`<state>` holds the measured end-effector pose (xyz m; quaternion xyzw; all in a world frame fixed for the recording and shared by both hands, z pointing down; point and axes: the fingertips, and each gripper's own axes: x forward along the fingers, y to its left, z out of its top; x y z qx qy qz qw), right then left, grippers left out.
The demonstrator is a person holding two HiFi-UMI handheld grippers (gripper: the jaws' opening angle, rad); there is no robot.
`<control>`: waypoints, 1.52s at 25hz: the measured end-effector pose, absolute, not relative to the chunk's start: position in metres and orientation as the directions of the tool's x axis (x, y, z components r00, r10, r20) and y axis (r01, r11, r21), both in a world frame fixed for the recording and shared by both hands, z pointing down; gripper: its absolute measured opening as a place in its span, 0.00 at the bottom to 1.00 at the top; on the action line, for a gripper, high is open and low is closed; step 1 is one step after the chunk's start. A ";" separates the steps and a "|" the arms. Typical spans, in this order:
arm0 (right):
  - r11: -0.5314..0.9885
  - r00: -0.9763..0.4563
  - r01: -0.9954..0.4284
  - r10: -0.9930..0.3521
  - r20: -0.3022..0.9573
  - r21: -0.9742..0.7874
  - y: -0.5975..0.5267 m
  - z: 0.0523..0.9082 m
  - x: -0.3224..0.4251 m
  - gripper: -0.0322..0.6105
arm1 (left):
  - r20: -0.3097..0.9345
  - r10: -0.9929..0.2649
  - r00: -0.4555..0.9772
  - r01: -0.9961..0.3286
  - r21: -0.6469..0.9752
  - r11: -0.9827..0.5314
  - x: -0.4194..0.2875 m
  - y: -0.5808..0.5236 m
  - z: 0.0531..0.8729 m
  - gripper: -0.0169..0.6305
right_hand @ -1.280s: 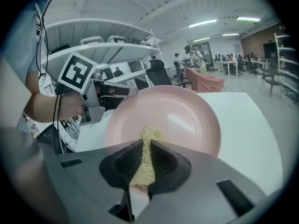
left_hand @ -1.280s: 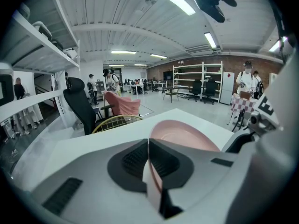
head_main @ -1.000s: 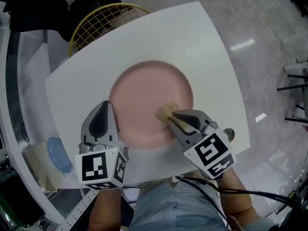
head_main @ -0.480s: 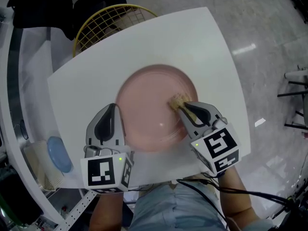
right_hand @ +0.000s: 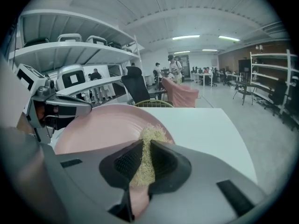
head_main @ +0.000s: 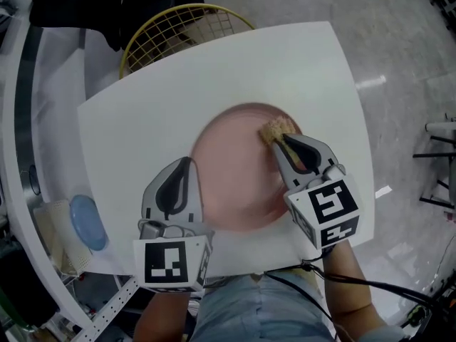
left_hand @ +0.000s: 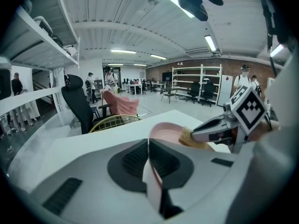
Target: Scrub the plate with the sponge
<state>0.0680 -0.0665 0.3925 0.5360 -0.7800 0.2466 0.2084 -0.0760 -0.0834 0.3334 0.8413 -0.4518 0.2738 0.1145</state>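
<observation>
A pink plate (head_main: 235, 169) lies on the white table (head_main: 142, 120). My left gripper (head_main: 187, 171) is shut on the plate's left rim (left_hand: 152, 171), pinching it between its jaws. My right gripper (head_main: 286, 142) is shut on a tan fibrous sponge (head_main: 272, 130), which presses on the plate's far right part. In the right gripper view the sponge (right_hand: 145, 157) sits between the jaws over the plate (right_hand: 98, 127). The left gripper view shows the sponge (left_hand: 189, 136) and the right gripper (left_hand: 198, 134) beyond the plate (left_hand: 169, 130).
A yellow wire basket (head_main: 182, 27) stands past the table's far left edge. A blue disc (head_main: 87, 221) lies on a pale cloth at the left, off the table. Glossy floor lies to the right. People, office chairs and shelves fill the room behind.
My right gripper has pushed the sponge from the plate's near middle toward its far right rim. The left gripper keeps its hold on the rim.
</observation>
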 end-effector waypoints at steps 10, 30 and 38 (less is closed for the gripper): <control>0.375 -0.389 -0.916 -0.746 0.541 -0.142 -0.090 0.378 0.041 0.14 | 0.566 -0.690 0.451 -0.828 -0.023 -0.560 -0.069 -0.086 0.333 0.06; 0.607 -0.625 -0.767 -0.631 0.459 -0.210 -0.044 0.354 -0.043 0.14 | 0.572 -0.694 0.438 -0.839 -0.016 -0.543 -0.082 -0.085 0.334 0.06; 0.638 -0.672 -0.726 -0.578 0.462 -0.258 -0.007 0.362 -0.053 0.14 | 0.546 -0.713 0.439 -0.825 -0.069 -0.561 -0.086 -0.086 0.333 0.06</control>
